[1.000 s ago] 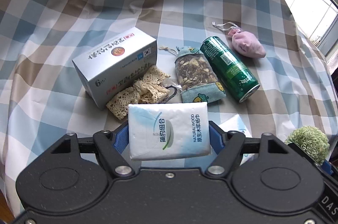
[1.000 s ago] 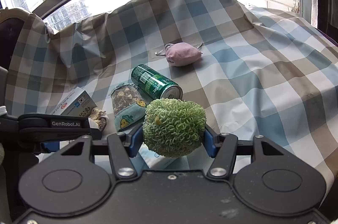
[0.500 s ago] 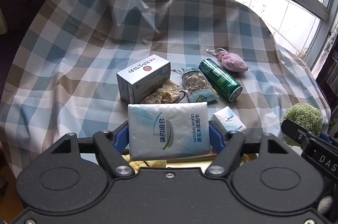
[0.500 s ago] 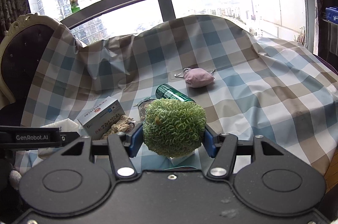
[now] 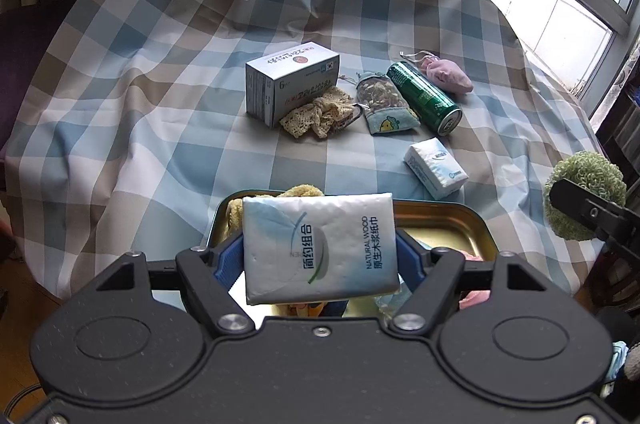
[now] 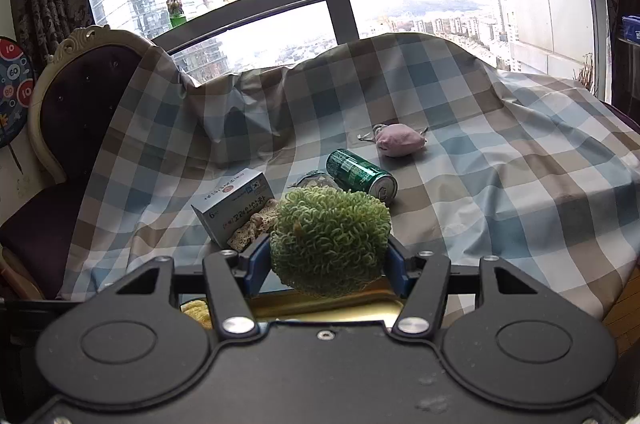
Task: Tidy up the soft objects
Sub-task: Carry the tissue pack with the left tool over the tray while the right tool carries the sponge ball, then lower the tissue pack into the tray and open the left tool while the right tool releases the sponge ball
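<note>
Left gripper point(image 5: 320, 260) — jaws clamp a tissue pack point(image 5: 318, 244); right gripper point(image 6: 326, 260) — jaws clamp a green scrubber ball point(image 6: 330, 244) above the gold tin point(image 5: 452, 224).

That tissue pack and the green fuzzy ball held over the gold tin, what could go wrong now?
The tissue pack is pinched only at its ends by the left gripper; it could sag and slip. The tin already holds soft things, so the green ball in the right gripper might roll out.
</note>
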`<state>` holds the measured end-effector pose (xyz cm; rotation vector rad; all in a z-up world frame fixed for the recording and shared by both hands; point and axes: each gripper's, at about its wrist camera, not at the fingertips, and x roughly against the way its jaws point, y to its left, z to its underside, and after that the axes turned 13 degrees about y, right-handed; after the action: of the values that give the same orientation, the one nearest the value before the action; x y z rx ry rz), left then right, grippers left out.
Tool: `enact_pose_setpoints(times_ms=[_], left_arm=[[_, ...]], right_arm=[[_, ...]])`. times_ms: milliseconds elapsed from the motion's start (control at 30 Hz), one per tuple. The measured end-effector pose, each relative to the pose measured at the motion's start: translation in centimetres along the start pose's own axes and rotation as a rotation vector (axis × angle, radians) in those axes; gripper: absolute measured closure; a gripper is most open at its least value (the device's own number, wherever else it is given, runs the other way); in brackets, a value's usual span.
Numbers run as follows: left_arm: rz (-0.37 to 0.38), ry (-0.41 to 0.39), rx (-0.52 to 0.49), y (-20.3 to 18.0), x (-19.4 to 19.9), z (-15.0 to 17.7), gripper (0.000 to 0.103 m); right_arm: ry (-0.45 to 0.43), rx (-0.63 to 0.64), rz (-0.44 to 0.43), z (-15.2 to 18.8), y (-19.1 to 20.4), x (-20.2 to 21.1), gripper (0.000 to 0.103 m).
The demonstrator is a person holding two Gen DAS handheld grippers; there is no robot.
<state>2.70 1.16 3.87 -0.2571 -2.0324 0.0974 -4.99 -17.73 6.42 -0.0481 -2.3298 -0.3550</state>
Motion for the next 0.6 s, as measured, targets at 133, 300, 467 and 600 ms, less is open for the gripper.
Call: enact_pose_setpoints(times_ms=[133, 300, 467, 600], left_arm=[[-0.008, 0.029, -0.003, 0.0, -0.6, 0.7, 0.033], [-0.016, 0.055, -0.012, -0.2, -1.3, 1.2, 0.032], [-0.024, 0.064, -0.01, -0.2, -1.6, 1.4, 0.028], [-0.025, 0.063, 0.0, 0.1, -1.6, 1.4, 0.025]], right_arm=[[0.018, -0.006, 0.001, 0.5, -0.2, 0.0, 0.045], [0.035, -0.014, 0.007, 0.7, -0.4, -0.3, 0.045], [0.048, -0.014, 0.01, 0.8, -0.5, -0.5, 0.045], [0.054, -0.008, 0.011, 0.8, -0.4, -0.6, 0.045]])
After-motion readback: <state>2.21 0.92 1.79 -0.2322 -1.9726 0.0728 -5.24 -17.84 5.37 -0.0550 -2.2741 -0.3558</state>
